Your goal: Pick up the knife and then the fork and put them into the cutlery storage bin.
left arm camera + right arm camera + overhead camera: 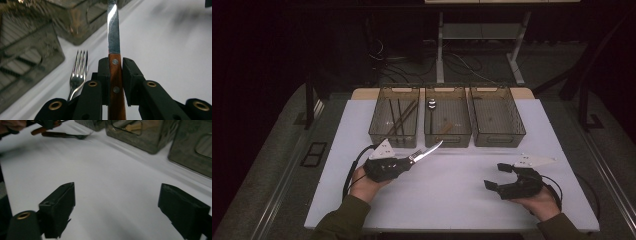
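The left gripper point(115, 67) has its fingers clamped on the knife point(428, 151), middle left. The right gripper point(498, 176) has fingers apart. Lift slowly toward the middle bin point(447, 137), blade kept level.

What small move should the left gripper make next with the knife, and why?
Probably carry the knife forward over one of the bins and release it. The left gripper clamps its wooden handle, blade pointing at the bins, which already hold utensils; a fork remains on the table.
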Motion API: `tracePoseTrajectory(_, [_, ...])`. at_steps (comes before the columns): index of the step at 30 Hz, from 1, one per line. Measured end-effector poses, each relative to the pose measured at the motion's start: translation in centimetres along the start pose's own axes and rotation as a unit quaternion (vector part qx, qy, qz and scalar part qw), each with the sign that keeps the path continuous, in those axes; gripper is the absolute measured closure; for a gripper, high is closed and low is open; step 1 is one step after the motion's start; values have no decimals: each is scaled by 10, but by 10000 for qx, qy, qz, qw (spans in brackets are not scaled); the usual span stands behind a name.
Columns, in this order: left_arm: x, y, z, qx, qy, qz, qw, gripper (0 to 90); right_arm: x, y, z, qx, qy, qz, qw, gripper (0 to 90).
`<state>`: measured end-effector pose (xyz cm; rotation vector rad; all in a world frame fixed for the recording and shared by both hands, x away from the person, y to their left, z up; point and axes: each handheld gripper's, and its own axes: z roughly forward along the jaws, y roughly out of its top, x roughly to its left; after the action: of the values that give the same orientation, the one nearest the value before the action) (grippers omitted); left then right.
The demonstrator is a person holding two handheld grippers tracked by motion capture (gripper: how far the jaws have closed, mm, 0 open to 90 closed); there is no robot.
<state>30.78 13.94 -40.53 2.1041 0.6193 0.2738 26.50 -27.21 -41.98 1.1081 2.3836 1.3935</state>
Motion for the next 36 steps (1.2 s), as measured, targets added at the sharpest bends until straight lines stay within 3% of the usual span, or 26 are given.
tracePoseTrajectory(6, [-13,22,16,-155,-201,126,9996,768,4,14,17,16,345,142,9993,239])
tracePoseTrajectory(16, [-36,56,58,-274,-435,361,9980,768,-1,37,37,-275,693,509,9959,337])
tracePoseTrajectory(21, [-47,62,72,-302,-505,416,9974,767,-6,44,42,-421,817,726,9931,408])
tracePoseTrajectory(28, [-53,63,75,-373,-486,430,9972,767,-8,49,50,-528,943,894,9901,484])
tracePoseTrajectory(31, [-53,62,75,-386,-485,414,9972,767,-8,51,51,-653,1032,1011,9873,549])
tracePoseTrajectory(36, [-54,61,79,-329,-490,418,9974,767,-8,54,53,-793,1065,1037,9857,678])
